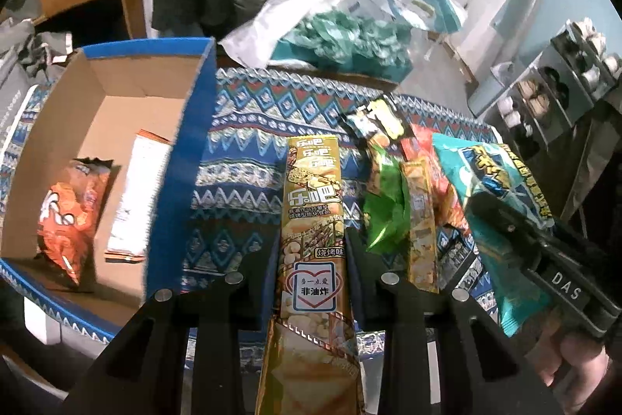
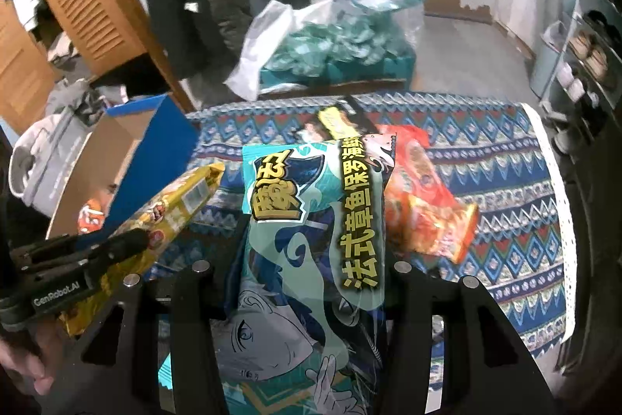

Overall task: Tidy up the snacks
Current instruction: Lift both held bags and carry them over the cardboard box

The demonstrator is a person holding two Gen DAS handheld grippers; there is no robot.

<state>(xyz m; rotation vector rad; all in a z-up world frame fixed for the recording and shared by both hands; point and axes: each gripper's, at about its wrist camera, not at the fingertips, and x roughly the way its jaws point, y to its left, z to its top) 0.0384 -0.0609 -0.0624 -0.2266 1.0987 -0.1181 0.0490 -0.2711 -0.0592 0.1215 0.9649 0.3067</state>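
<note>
Gold and long, a snack pack [image 1: 313,240] sits squeezed between the jaws of the left gripper [image 1: 311,282], in the middle of the left wrist view. The right gripper [image 2: 307,275] pinches a teal snack bag [image 2: 311,240]. A cardboard box [image 1: 128,127] at the left holds an orange bag [image 1: 70,216]. More snacks [image 1: 404,189] lie on the patterned cloth [image 2: 505,220].

Dim indoor light, fisheye-warped, blurred edges

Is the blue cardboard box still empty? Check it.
No. The blue cardboard box already holds an orange snack bag and a white-faced packet on its floor.
</note>
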